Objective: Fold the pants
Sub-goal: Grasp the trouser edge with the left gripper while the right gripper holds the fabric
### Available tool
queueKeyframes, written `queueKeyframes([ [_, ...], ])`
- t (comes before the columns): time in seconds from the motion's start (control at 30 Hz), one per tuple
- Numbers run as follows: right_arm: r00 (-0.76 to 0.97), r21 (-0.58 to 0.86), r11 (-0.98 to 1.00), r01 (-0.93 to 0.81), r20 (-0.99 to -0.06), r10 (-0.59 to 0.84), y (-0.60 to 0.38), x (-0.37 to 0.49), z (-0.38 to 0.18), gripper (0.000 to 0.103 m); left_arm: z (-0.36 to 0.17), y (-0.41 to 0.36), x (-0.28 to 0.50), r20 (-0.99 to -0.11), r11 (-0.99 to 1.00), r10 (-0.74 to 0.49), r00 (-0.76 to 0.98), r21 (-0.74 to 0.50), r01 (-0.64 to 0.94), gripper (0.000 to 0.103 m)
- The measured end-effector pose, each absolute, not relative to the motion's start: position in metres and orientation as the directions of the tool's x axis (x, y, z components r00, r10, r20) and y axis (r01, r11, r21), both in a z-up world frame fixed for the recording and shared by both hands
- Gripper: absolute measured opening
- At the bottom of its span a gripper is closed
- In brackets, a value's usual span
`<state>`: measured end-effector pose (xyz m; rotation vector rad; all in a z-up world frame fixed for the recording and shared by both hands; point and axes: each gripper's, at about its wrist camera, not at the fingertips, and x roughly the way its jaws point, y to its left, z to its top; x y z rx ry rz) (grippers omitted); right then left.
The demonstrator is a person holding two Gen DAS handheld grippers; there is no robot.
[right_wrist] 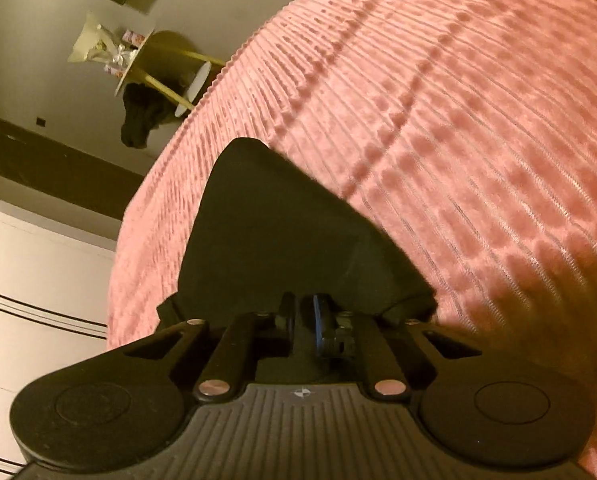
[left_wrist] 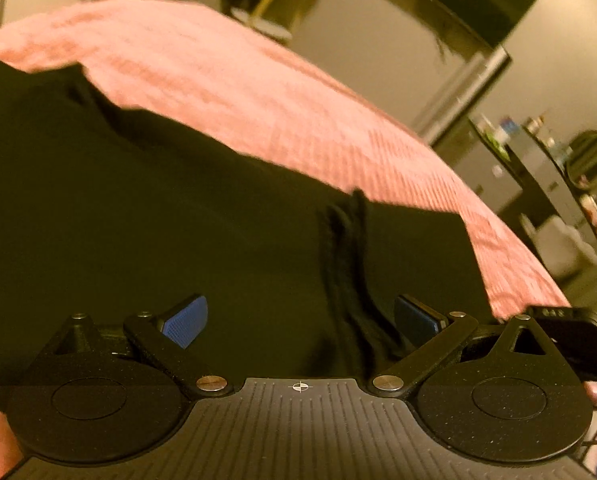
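Two claws work the black pants [left_wrist: 178, 208], which lie on a pink ribbed bedspread [left_wrist: 258, 92]. Left claw [left_wrist: 301, 320]: fingers spread wide, blue textured pads [left_wrist: 186, 320] facing each other with nothing between them but the cloth lying beneath; it grips nothing. Directly ahead of its gap, a bunched vertical ridge [left_wrist: 346, 264] of dark fabric, probably a seam or drawstring area, runs away from the claw. The open stance over this ridge suggests readiness to pinch it or to press the layer flat. Right claw [right_wrist: 303, 320]: fingers pressed together on a fold of the pants, one blue pad edge visible at the pinch. Ahead of this claw the gripped cloth rises into a blunt triangular peak [right_wrist: 258, 208], which indicates the fabric is lifted and tensioned from the pinch point, probably to carry one part over another. The pants material appears matte, soft and limp, with smooth surfaces between creases. Beyond the pants, on both sides of each claw, the bedspread shows fine parallel ribs crossed by rows of darker tufted dashes; its edge curves away to the left of the right claw. Farther off, past the bed, a small round side table [right_wrist: 154, 60] stands with a dark garment [right_wrist: 138, 128] beside it.
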<state>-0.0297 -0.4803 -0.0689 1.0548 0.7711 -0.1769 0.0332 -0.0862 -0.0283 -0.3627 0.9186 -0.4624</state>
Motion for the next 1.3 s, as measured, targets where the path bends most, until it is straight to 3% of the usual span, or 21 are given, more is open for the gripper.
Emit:
queueKeyframes([
  [0.33, 0.740, 0.733, 0.503, 0.458, -0.628, 0.241, -0.479, -0.019, -0.074, 0.015, -0.043, -0.151, 0.066, -0.743, 0.853, -0.514, 0.428, -0.497, 0.160, 0.100],
  [0.37, 0.741, 0.737, 0.501, 0.454, -0.624, 0.247, -0.479, -0.019, -0.074, 0.016, -0.042, -0.154, 0.067, -0.743, 0.851, -0.516, 0.426, -0.502, 0.155, 0.090],
  [0.4, 0.743, 0.741, 0.500, 0.448, -0.620, 0.253, -0.479, -0.018, -0.075, 0.017, -0.042, -0.157, 0.070, -0.742, 0.846, -0.523, 0.419, -0.510, 0.153, 0.071],
  [0.57, 0.746, 0.754, 0.496, 0.430, -0.606, 0.275, -0.478, -0.017, -0.076, 0.019, -0.053, -0.157, 0.083, -0.723, 0.803, -0.564, 0.400, -0.594, 0.058, 0.063],
  [0.63, 0.742, 0.753, 0.507, 0.420, -0.606, 0.286, -0.476, -0.014, -0.076, 0.020, -0.059, -0.153, 0.086, -0.700, 0.766, -0.591, 0.400, -0.642, 0.007, 0.051],
  [0.7, 0.739, 0.751, 0.513, 0.416, -0.608, 0.290, -0.475, -0.012, -0.076, 0.020, -0.065, -0.151, 0.088, -0.713, 0.766, -0.583, 0.390, -0.643, -0.031, 0.019],
  [0.8, 0.742, 0.758, 0.509, 0.408, -0.600, 0.299, -0.475, -0.012, -0.076, 0.024, -0.065, -0.150, 0.089, -0.705, 0.753, -0.594, 0.388, -0.657, -0.039, 0.015],
  [0.87, 0.752, 0.773, 0.503, 0.387, -0.580, 0.313, -0.475, -0.013, -0.075, 0.033, -0.057, -0.152, 0.087, -0.706, 0.760, -0.588, 0.395, -0.649, -0.028, 0.013],
  [0.93, 0.766, 0.795, 0.496, 0.349, -0.547, 0.338, -0.473, -0.016, -0.071, 0.052, -0.047, -0.153, 0.085, -0.708, 0.775, -0.580, 0.403, -0.633, 0.002, 0.013],
  [1.0, 0.783, 0.804, 0.515, 0.297, -0.514, 0.351, -0.470, -0.023, -0.060, 0.058, -0.031, -0.147, 0.080, -0.699, 0.792, -0.572, 0.430, -0.607, 0.065, 0.013],
  [1.1, 0.828, 0.788, 0.585, 0.192, -0.450, 0.334, -0.461, -0.038, -0.036, 0.058, -0.007, -0.120, 0.074, -0.687, 0.816, -0.549, 0.476, -0.563, 0.128, 0.013],
  [1.17, 0.825, 0.751, 0.637, 0.174, -0.464, 0.322, -0.451, -0.038, -0.028, 0.056, 0.002, -0.093, 0.070, -0.694, 0.841, -0.512, 0.506, -0.526, 0.129, 0.013],
  [1.23, 0.795, 0.703, 0.690, 0.169, -0.511, 0.327, -0.439, -0.029, -0.027, 0.030, 0.004, -0.074, 0.063, -0.712, 0.883, -0.440, 0.547, -0.454, 0.119, 0.013],
  [1.3, 0.723, 0.640, 0.742, 0.197, -0.606, 0.331, -0.424, -0.012, -0.031, 0.017, -0.002, -0.063, 0.055, -0.732, 0.933, -0.342, 0.589, -0.339, 0.120, 0.015],
])
